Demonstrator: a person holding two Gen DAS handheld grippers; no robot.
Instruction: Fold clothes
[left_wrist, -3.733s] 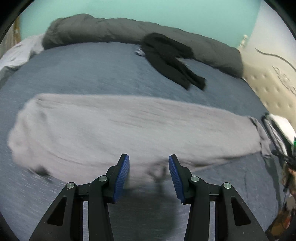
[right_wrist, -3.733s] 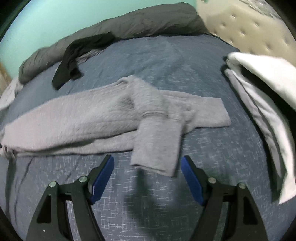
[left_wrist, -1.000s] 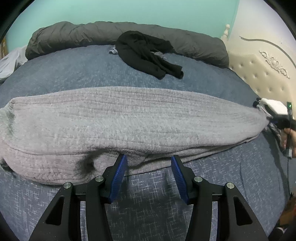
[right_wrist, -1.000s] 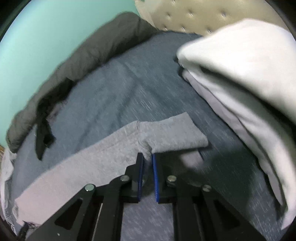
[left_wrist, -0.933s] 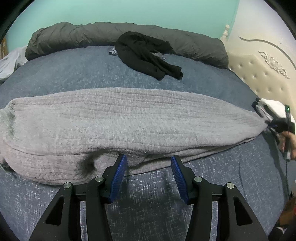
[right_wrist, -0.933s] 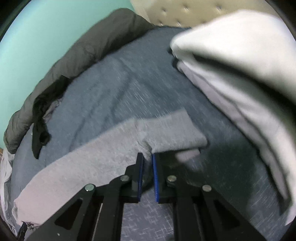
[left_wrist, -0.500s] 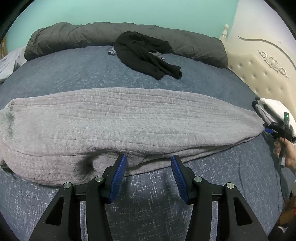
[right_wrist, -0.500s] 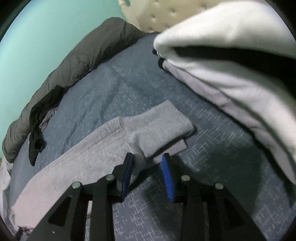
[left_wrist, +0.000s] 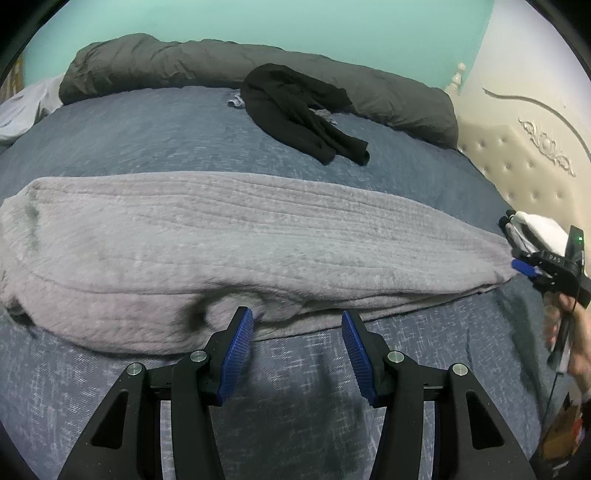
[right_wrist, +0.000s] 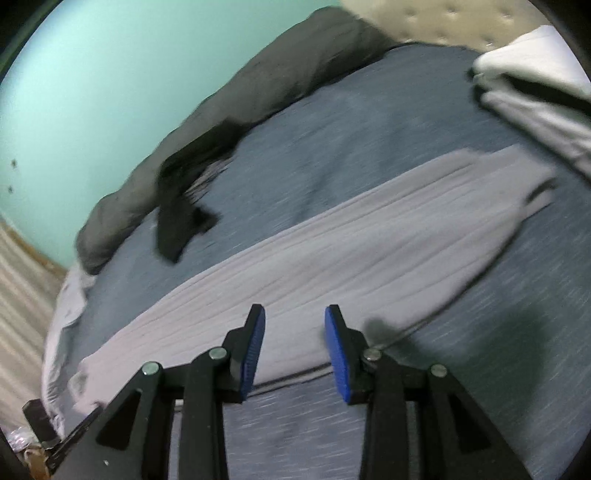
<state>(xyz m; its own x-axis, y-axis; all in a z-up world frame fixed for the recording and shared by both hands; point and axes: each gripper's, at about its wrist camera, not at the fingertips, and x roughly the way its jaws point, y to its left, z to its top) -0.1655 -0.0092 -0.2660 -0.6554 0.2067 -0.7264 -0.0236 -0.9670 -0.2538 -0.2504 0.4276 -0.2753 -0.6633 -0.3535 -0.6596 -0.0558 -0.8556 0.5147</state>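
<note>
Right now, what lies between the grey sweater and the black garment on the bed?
Only bare blue bedspread between the grey sweater and the black garment, clearest in the left wrist view.

Mint-green wall (left_wrist: 258, 22) across 12 o'clock, plain, evenly lit. Bed (left_wrist: 147, 133) w/ blue-grey heathered cover filling most of view. Dark grey rolled duvet (left_wrist: 177, 62) along far edge, 10 to 1 o'clock, against wall. Cream tufted headboard (left_wrist: 517, 162) at 2–3 o'clock, carved scroll trim, small finial at corner. Pale sheet bunched at 9 o'clock. In right wrist view, striped flooring (right_wrist: 18, 280) at 8–9 o'clock, blurred.
</note>
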